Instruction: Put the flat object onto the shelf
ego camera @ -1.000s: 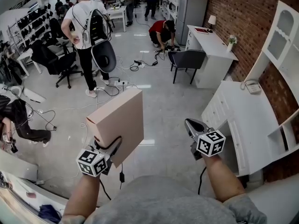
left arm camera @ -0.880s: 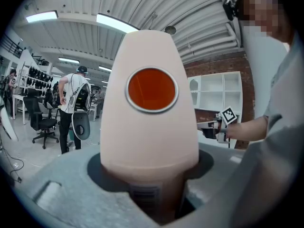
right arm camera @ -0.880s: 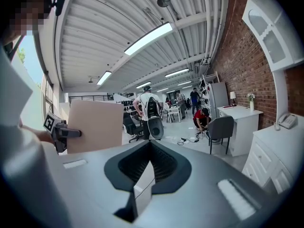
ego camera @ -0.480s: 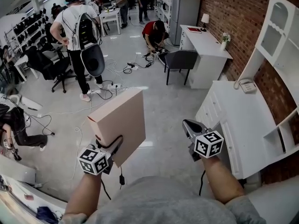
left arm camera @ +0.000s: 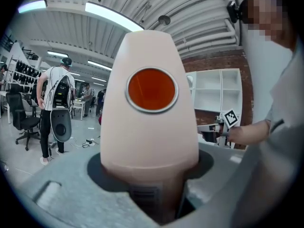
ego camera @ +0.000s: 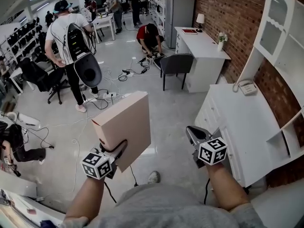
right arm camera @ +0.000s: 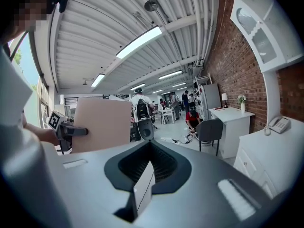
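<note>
The flat object is a beige cardboard box (ego camera: 126, 127), held upright on its edge above the floor. My left gripper (ego camera: 116, 151) is shut on its lower corner. In the left gripper view the box (left arm camera: 149, 127) fills the middle and bears a round orange mark. My right gripper (ego camera: 194, 133) hangs to the right of the box, shut and holding nothing; its jaws meet at the tip (right arm camera: 151, 144). The white shelf unit (ego camera: 285, 42) stands against the brick wall at the right, over a white cabinet (ego camera: 242, 122). From the right gripper view the box (right arm camera: 102, 125) shows at the left.
A telephone (ego camera: 247, 87) lies on the cabinet top. A grey chair (ego camera: 176, 65) and a white desk (ego camera: 202, 46) stand further back along the wall. A person with a backpack (ego camera: 71, 46) stands at the left, another crouches (ego camera: 149, 34). Cables (ego camera: 128, 72) lie on the floor.
The whole scene has shifted: the cabinet and shelf unit have come closer and a shoe now shows below. Both grippers keep their pose, the box still in the left one.
</note>
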Available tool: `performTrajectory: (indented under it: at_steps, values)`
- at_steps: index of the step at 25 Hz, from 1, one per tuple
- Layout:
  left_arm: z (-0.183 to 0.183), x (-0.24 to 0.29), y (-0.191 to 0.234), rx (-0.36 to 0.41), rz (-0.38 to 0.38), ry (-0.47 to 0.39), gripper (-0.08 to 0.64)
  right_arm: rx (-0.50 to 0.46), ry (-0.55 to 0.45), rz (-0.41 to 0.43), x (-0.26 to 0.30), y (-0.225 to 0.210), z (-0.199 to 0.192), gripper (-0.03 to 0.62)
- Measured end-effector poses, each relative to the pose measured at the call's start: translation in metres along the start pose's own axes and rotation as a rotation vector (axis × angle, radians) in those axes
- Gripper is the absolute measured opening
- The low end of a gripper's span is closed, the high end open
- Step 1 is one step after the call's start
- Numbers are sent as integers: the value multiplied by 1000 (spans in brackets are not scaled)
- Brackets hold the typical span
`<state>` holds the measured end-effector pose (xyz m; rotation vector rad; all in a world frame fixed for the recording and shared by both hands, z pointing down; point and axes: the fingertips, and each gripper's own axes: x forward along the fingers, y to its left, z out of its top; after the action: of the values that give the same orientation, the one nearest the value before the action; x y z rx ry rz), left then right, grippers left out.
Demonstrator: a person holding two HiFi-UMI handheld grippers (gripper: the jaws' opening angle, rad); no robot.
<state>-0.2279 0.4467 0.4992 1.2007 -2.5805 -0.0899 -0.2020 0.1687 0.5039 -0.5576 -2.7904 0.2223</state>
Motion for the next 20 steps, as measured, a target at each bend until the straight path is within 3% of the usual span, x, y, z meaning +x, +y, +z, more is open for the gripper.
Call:
performTrajectory:
  at_steps: [20]
  values:
    - [76,219,71,27,-177,3,288,-8,-21,-146,95,-148,72,9]
